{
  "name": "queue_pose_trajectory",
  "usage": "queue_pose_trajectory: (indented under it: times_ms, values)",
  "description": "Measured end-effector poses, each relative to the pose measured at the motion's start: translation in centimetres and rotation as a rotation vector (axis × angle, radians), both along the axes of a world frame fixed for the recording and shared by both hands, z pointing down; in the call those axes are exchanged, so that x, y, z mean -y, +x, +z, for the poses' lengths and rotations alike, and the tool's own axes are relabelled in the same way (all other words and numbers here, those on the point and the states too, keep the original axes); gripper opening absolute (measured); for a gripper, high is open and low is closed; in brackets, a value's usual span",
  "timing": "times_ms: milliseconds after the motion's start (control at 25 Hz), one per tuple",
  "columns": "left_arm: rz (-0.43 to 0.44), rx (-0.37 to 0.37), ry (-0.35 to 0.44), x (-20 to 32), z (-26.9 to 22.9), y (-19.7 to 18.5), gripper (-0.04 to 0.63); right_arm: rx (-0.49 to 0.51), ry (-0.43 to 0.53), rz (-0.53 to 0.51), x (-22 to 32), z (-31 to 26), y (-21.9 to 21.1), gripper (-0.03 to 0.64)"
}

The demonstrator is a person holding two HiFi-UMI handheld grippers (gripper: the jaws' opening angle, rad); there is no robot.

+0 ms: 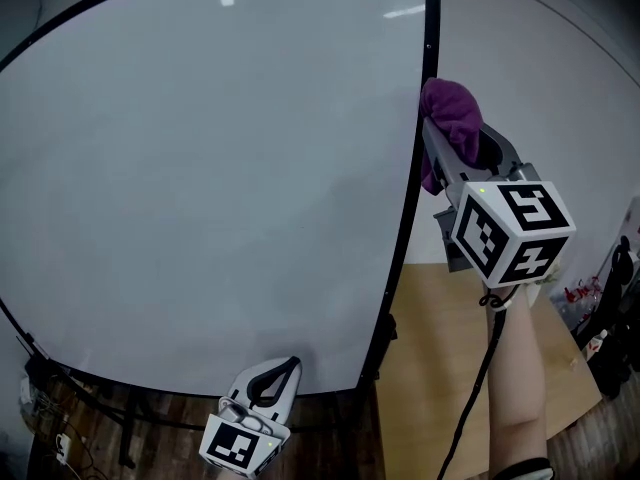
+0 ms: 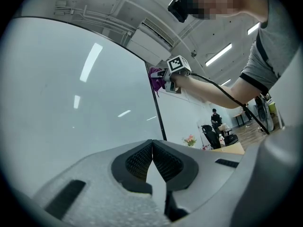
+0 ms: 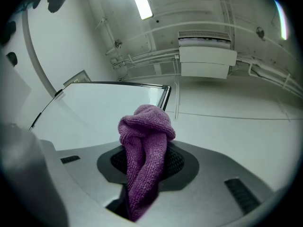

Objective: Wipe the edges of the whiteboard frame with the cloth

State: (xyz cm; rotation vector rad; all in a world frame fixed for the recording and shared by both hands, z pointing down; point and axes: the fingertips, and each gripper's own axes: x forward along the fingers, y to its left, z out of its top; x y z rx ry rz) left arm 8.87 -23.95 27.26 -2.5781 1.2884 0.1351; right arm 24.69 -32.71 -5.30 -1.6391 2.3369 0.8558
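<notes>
1. Grey plastic left tongs (image 2: 152, 161), with black ribbed pads, are pressed together at the tips with nothing between them. They sit just below the bottom edge of the thin black whiteboard frame (image 1: 410, 208), near its lower right corner, and point up at the board.
2. Outside the frame's right edge, a bare right forearm (image 1: 520, 388) reaches steeply upward. The hand is mostly hidden behind the gripper's marker cube.
3. At the end of that arm, the grey right tongs (image 3: 147, 163) pinch a purple terry cloth (image 3: 146, 126). A bunched fold stands above the tips and a tail hangs below them.
4. The cloth lies on the outer side of the frame's right vertical edge, on its upper part and below the top right corner. It looks pressed against the edge, though contact cannot be confirmed.
5. That edge runs up and down, and the cloth sits just to its right. The coming stroke should probably follow that line while pressing leftward into the frame. The right hand is the nearer one; the left is well apart from this edge.
6. Inside the frame, the glossy white board surface (image 1: 200, 168) stretches away to the left.
</notes>
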Motion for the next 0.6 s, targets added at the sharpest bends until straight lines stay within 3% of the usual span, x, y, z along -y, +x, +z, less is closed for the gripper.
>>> queue_pose_trajectory:
  times_ms: [240,600]
  values:
    - [-0.007,-0.013,-0.011,0.1,-0.6,-0.6,0.017,0.0,0.041,0.012,0.2,-3.2,-0.2,0.115]
    - [-0.005,-0.013,-0.011,0.3,-0.2,-0.8,0.017,-0.019,0.024,0.037,0.6,-2.4,-0.9,0.11]
